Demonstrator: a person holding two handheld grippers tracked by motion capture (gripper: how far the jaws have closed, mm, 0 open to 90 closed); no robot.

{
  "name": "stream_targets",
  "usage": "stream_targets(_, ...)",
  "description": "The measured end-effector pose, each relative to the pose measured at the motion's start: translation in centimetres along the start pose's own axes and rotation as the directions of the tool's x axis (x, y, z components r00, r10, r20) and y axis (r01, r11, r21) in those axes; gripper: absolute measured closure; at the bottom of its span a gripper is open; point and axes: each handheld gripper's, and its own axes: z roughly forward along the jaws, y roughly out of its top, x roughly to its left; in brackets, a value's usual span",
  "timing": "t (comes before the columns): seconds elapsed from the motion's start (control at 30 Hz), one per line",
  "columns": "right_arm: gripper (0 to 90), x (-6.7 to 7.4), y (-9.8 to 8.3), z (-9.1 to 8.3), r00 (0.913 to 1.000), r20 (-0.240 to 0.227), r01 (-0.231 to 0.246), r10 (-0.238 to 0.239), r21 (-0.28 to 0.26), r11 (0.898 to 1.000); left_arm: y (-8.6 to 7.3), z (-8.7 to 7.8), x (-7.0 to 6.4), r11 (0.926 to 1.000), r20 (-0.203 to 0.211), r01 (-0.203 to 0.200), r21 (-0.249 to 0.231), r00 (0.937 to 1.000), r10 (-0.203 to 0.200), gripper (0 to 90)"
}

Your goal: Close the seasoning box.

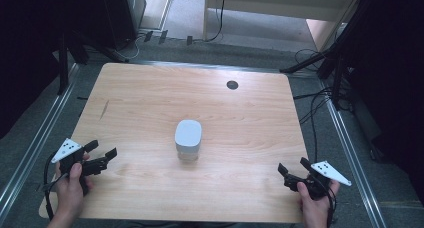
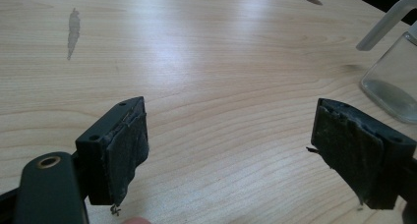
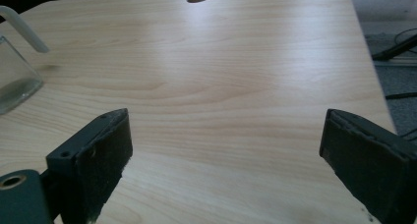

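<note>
Standing upright near the middle of the wooden table (image 1: 150, 98) is a clear container (image 1: 188, 140) with a white lid, and everything else is lying around it. The left gripper (image 1: 104, 155) is resting over the near left part of the table, well apart from the container and to its left, gripped by the person's left hand (image 1: 70, 188); its jaws are spreading wide with nothing between them. In the left gripper view the container (image 2: 393, 81) is showing at the right edge, beyond the right jaw and not touching it. The right gripper (image 1: 292, 170) is sitting at the near right, well apart from the container, held in the right hand (image 1: 315, 205), its jaws also gaping with bare wood between. A small dark hole (image 1: 232, 85) is lying beyond the container, toward the far edge.
</note>
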Motion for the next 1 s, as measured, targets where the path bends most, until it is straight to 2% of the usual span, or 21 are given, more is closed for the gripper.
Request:
stream_targets(0.13,6.3,-0.9,-0.6,-0.8,0.9998,0.015,-0.012,0.012,0.001,1.0,0.0,0.0,0.0,1.0,-0.001,0.0,0.0,1.0,0.0,13.9)
stream_targets(0.17,8.3,-1.4,-1.0,-1.4,0.9993,0.032,-0.019,0.019,0.005,1.0,0.0,0.0,0.0,1.0,-0.001,-0.001,0.001,1.0,0.001,13.9)
stream_targets(0.3,12.8,-2.0,-1.7,-2.0,0.9979,0.065,-0.008,0.007,0.007,1.0,0.0,0.0,0.0,1.0,-0.003,-0.005,0.001,1.0,0.005,13.9)
stream_targets(0.4,12.7,-2.3,-2.0,-2.5,0.9981,0.057,-0.021,0.022,-0.01,1.0,0.0,0.0,0.0,1.0,-0.003,-0.006,0.002,1.0,0.006,14.0)
stream_targets(0.43,12.8,-2.5,-2.1,-2.7,0.9974,0.058,-0.04,0.041,-0.02,0.999,0.0,0.0,0.0,1.0,-0.003,-0.006,0.003,1.0,0.006,13.9)
stream_targets(0.6,13.3,-2.3,-2.3,-2.9,0.9969,0.072,-0.027,0.031,-0.047,0.999,0.0,0.0,0.0,1.0,-0.003,-0.003,0.0,1.0,0.003,13.9)
stream_targets(1.0,15.7,-3.0,-2.4,-3.1,0.9932,0.053,-0.102,0.104,-0.04,0.994,0.0,0.0,0.1,1.0,-0.008,0.003,0.005,1.0,-0.003,14.0)
